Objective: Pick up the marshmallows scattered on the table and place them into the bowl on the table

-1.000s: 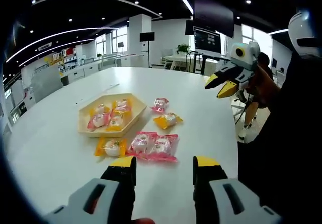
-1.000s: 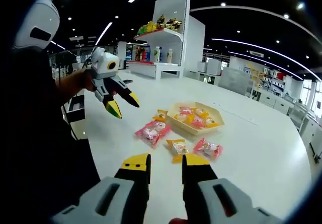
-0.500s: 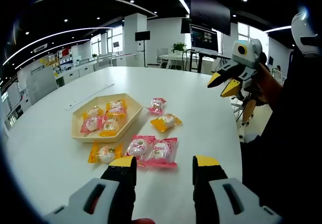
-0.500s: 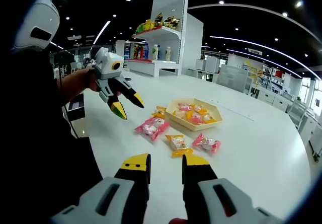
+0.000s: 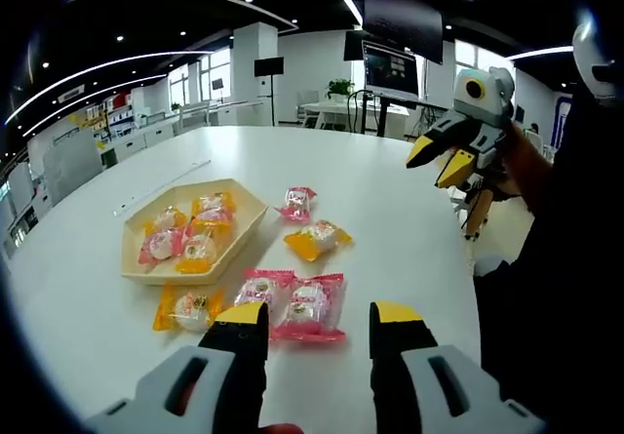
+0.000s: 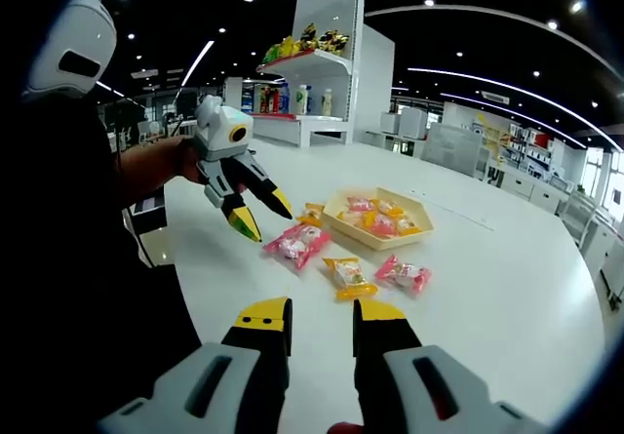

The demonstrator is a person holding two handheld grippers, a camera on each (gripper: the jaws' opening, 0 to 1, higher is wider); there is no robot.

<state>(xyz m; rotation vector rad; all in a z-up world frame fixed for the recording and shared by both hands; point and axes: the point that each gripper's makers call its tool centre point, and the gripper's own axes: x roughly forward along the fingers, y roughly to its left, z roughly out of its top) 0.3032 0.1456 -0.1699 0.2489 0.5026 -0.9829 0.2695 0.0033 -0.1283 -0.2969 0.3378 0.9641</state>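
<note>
Both grippers' jaws apart, empty; four wrapped marshmallows [image 5: 298,303] lie beside the half-filled bowl [image 5: 246,227]

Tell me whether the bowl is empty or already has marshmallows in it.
Partly filled. The bowl already holds several pink and yellow wrapped marshmallows, while other packets lie outside it on the table.
</note>
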